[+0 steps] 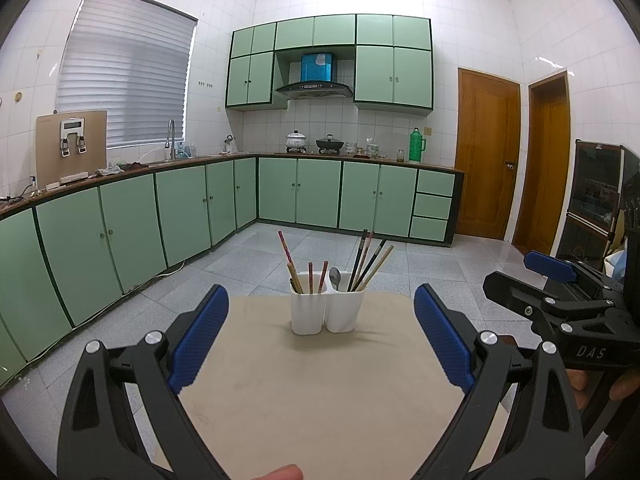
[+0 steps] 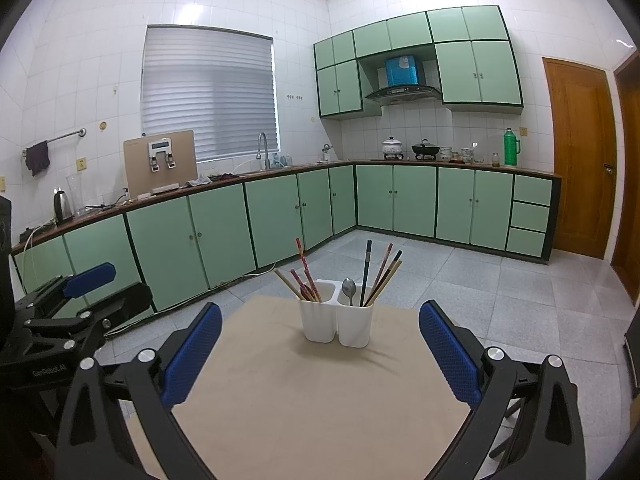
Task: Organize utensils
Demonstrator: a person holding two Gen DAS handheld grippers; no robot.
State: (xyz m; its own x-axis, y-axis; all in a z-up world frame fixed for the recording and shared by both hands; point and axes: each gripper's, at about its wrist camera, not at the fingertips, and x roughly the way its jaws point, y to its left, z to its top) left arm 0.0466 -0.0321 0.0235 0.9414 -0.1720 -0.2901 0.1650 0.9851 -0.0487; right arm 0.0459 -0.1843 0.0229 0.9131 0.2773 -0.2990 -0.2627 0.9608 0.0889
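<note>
both tongs (image 1: 320,344) (image 2: 320,352) are hanging wide and empty; grabbing leaning chopsticks (image 1: 370,260) is risking tipping the holder (image 1: 326,308).

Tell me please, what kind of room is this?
A home kitchen, most likely: green cabinets under a long counter, a sink tap, and pots beneath a range hood. A utensil holder stands on a small table.
</note>
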